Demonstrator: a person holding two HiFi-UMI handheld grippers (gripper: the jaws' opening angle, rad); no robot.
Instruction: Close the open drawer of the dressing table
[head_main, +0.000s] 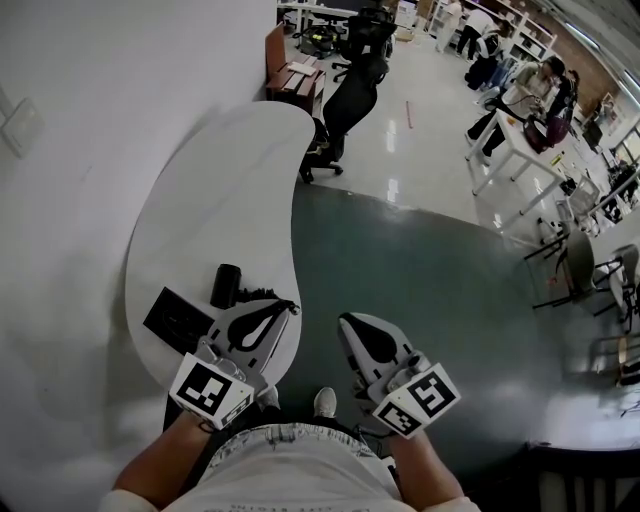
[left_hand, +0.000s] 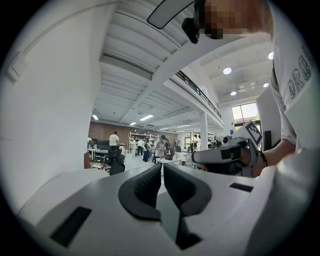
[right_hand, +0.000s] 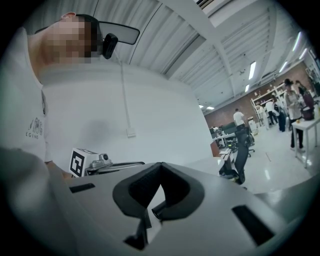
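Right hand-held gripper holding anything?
No, in the right gripper view the right hand-held gripper has its jaws closed tip to tip with nothing between them.

The table (head_main: 200, 190) is plain white, and so is the wall (head_main: 90, 90). The floor (head_main: 420, 270) is dark grey-green near the table and a paler grey further off. The left gripper (head_main: 283, 310) and the right gripper (head_main: 347, 322) are light grey with black pads. Each cube (head_main: 212, 390) bears black squares on white. On the table lie a black cylinder (head_main: 226, 285) and a flat black slab (head_main: 178, 320), perhaps with a faint grid, though it is too small to tell. The chair (head_main: 352, 90) is black and the cabinet (head_main: 295, 78) is reddish-brown. The shirt (head_main: 290, 465) is white with a grey print at the hem, and the shoe (head_main: 325, 402) is white. The far wall (left_hand: 102, 131) is brick red-brown.
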